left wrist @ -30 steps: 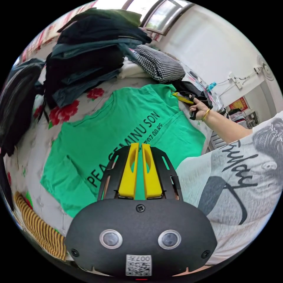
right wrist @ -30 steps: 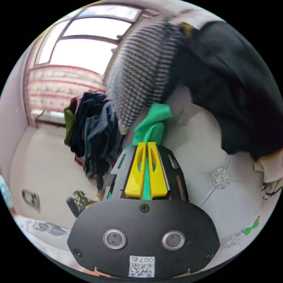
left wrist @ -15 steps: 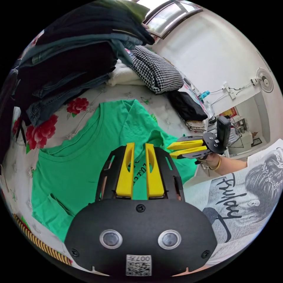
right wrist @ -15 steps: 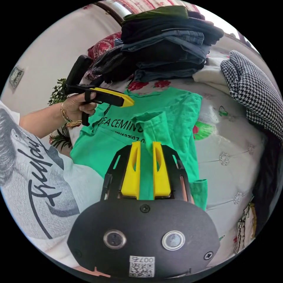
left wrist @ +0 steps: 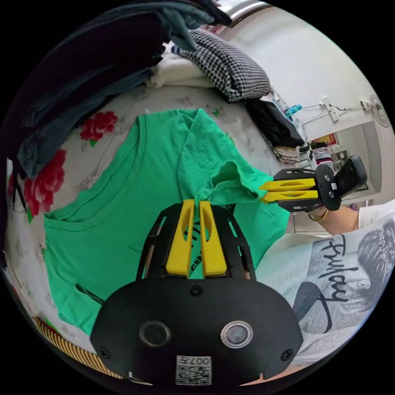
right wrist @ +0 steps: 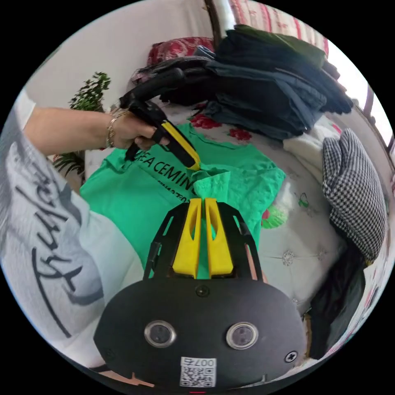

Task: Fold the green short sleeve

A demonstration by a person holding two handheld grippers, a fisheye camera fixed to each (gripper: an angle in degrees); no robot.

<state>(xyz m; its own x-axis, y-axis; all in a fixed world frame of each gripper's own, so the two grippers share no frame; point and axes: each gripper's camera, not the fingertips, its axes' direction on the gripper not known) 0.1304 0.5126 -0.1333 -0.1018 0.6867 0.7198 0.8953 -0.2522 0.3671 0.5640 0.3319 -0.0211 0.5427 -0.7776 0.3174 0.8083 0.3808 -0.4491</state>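
Your green T-shirt (left wrist: 123, 214) lies on the flowery bed (left wrist: 123, 111), one side folded over (black letters peek out). Your left gripper (left wrist: 193, 203) pinches the folded edge, and your right gripper (right wrist: 202, 200) pinches it just beside.

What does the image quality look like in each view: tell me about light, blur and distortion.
Left gripper view: sharp, even daylight, no glare; fisheye bends the wall and swells the left gripper; the dark clothes pile loses detail in shadow. Right gripper view: also sharp; the green shirt is evenly lit, the right gripper looms large, and the window edge is blown out at the rim.
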